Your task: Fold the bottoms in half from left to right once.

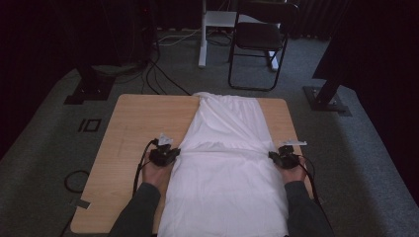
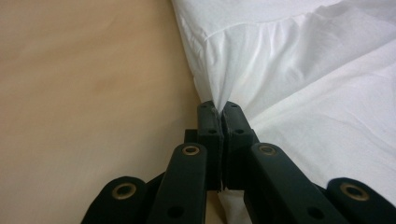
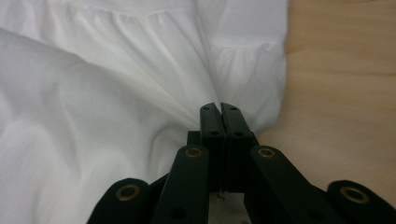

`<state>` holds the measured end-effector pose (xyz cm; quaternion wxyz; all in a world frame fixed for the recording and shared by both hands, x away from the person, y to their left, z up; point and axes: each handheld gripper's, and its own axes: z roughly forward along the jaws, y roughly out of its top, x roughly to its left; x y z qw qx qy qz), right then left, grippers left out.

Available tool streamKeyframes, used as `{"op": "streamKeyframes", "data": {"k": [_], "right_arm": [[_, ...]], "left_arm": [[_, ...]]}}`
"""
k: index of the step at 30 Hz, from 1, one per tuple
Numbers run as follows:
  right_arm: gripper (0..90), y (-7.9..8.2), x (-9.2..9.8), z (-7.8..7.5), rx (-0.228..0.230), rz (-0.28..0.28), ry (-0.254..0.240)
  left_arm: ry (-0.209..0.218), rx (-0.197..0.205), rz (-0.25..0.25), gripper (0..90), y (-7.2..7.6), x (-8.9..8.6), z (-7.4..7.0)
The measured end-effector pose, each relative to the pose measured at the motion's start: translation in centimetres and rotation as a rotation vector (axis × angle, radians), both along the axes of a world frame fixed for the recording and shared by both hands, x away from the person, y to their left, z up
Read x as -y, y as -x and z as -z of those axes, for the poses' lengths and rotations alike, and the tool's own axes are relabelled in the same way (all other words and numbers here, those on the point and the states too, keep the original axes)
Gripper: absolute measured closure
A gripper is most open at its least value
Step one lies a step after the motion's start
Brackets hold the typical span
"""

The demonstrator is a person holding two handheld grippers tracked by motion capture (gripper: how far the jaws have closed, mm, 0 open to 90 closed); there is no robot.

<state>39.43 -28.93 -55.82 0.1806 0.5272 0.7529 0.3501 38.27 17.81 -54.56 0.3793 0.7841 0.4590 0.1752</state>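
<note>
I have the white garment [image 1: 225,168] spread lengthwise down the middle of the wooden worktop [image 1: 133,128], its near end hanging over the near edge and its narrower far end reaching the far edge. A crosswise fold line runs over it at about mid-length, right between my two hands.

My left gripper [image 1: 170,154] sits at the garment's left edge on that fold line. In the left gripper view its jaws are pressed together with a pinch of the white cloth [image 2: 261,60] caught between the tips, the fabric drawn into small tight creases just beyond them and bare worktop [image 2: 88,88] to the left.

My right gripper [image 1: 273,156] sits at the garment's right edge, opposite the left one. In the right gripper view its jaws are likewise clamped on the cloth [image 3: 116,88], with folds radiating from the tips and the wood [image 3: 341,93] showing on the right.

Both forearms come in from the near side in dark sleeves [image 1: 141,210], a cable [image 1: 141,163] trailing from the left gripper. Beyond the worktop, on grey carpet, stands a black folding chair [image 1: 259,42].
</note>
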Motion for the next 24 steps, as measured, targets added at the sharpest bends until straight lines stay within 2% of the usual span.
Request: {"op": "streamKeyframes", "data": {"k": [3, 4, 5, 6, 7, 8, 9, 10, 11, 12, 13, 14, 16, 17, 18, 19, 20, 21, 22, 23, 24], "right_arm": [[89.0, 2.0, -1.8, -0.1, -0.009, -0.075, 0.02], [88.9, 2.4, -2.3, -0.2, -0.008, -0.095, 0.031], [88.9, 2.8, -2.7, -0.4, -0.001, -0.109, 0.034], [88.8, 2.9, -2.8, -0.7, 0.013, -0.115, 0.035], [88.8, 3.0, -2.8, -1.2, 0.035, -0.115, 0.027], [88.9, 3.1, -2.6, -2.0, 0.065, -0.11, 0.011], [88.9, 3.1, -2.6, -2.0, 0.065, -0.11, 0.011], [89.0, 3.9, -1.6, -3.9, 0.158, -0.046, -0.008], [89.0, 3.9, -1.6, -3.9, 0.158, -0.046, -0.008], [89.2, 4.4, -0.7, -4.7, 0.185, 0.024, -0.003], [89.2, 4.5, -0.4, -4.5, 0.18, 0.054, 0.03], [89.2, 4.3, -0.1, -3.9, 0.151, 0.062, 0.058], [89.0, 3.9, 0.5, -2.1, 0.082, 0.057, 0.061], [89.0, 3.9, 0.5, -2.1, 0.082, 0.057, 0.061], [87.7, 3.6, 0.7, -0.6, 0.029, 0.045, 0.057], [85.1, 3.5, 0.8, -0.3, 0.016, 0.044, 0.05], [78.7, 3.3, 0.8, -0.2, 0.006, 0.049, 0.05], [78.7, 3.3, 0.8, -0.2, 0.006, 0.049, 0.05], [66.2, 3.0, 0.8, -0.5, -0.004, 0.047, 0.046], [66.2, 3.0, 0.8, -0.5, -0.004, 0.047, 0.046], [55.9, 2.8, 0.9, -1.5, 0.036, 0.032, 0.014]], "left_arm": [[0.008, -0.004, -0.046, 88.6, 2.1, -1.4, -0.4], [0.008, -0.004, -0.046, 88.6, 2.1, -1.4, -0.4], [0.009, 0.026, -0.049, 88.4, 2.7, -1.7, -1.3], [0.009, 0.026, -0.049, 88.3, 2.7, -1.7, -1.3], [0.011, 0.052, -0.042, 88.1, 2.8, -1.5, -1.9], [0.013, 0.069, -0.033, 88.0, 3.0, -1.2, -2.4], [0.014, 0.079, -0.02, 88.0, 3.0, -0.8, -2.8], [0.005, 0.084, -0.001, 85.9, 3.1, -0.3, -3.2], [-0.005, 0.083, 0.006, 85.9, 3.2, 0.1, -3.3], [-0.005, 0.058, 0.019, 79.2, 3.2, 0.5, -3.2], [-0.005, 0.058, 0.019, 74.2, 3.2, 0.5, -3.2], [-0.005, 0.054, 0.02, 67.2, 3.1, 0.5, -3.1], [-0.003, 0.055, 0.018, 56.9, 2.9, 0.4, -3.1], [0.005, 0.055, 0.018, 56.9, 2.7, 0.2, -3.2], [0.002, 0.072, -0.004, 49.3, 2.2, 0.1, -3.4], [0.002, 0.072, -0.004, 47.8, 2.2, 0.1, -3.4], [0.009, 0.066, -0.017, 46.3, 1.1, 0.1, -3.8], [0.009, 0.066, -0.017, 45.1, 1.1, 0.1, -3.8], [0.012, 0.071, -0.017, 43.9, 0.4, 0.3, -4.0], [0.009, 0.082, -0.02, 43.9, -0.3, 0.5, -4.2], [0.012, 0.083, -0.021, 41.5, -1.1, 0.8, -4.3]]}}
